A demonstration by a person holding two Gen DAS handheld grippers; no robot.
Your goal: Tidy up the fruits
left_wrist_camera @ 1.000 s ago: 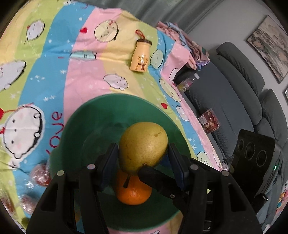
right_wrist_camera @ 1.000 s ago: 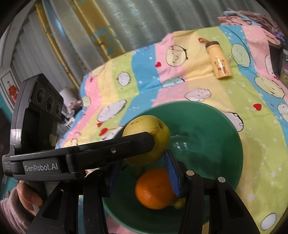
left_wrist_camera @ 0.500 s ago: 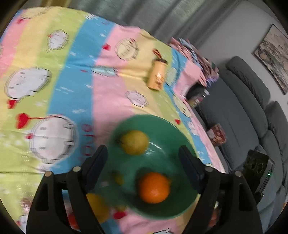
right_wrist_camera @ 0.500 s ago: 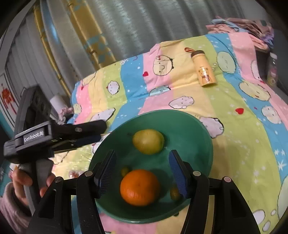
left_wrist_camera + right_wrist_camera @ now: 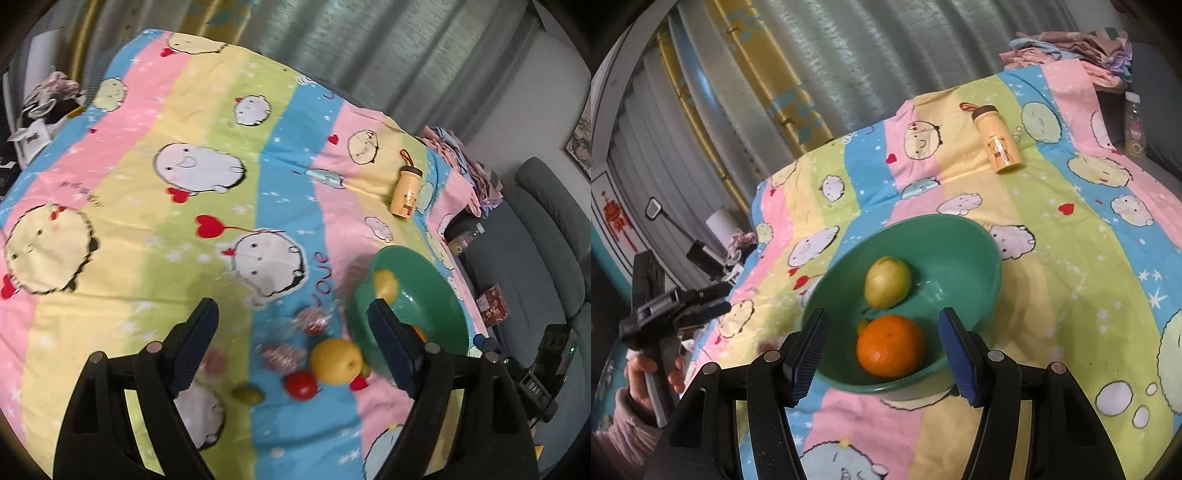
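My left gripper (image 5: 291, 321) has just been opening; its jaws stand wide apart with nothing between them, hanging over the striped cartoon cloth (image 5: 207, 122). Below it, loose fruit lies on the cloth just left of the green bowl (image 5: 443, 288): a yellow-orange round fruit (image 5: 335, 361) touching the bowl's side, a red one (image 5: 301, 384) just beside that, a small green one (image 5: 248, 394), and blurred pinkish wrapped pieces (image 5: 313, 320) near them. My right gripper (image 5: 882, 354) has been opening too and holds nothing, its jaws parted over the near rim of the bowl (image 5: 982, 254). Inside the bowl sit a yellow-green pear (image 5: 887, 282) and, nearer me, an orange (image 5: 890, 345), close together. A yellow bottle (image 5: 998, 140) lies on its side farther back on the cloth, well apart from the bowl
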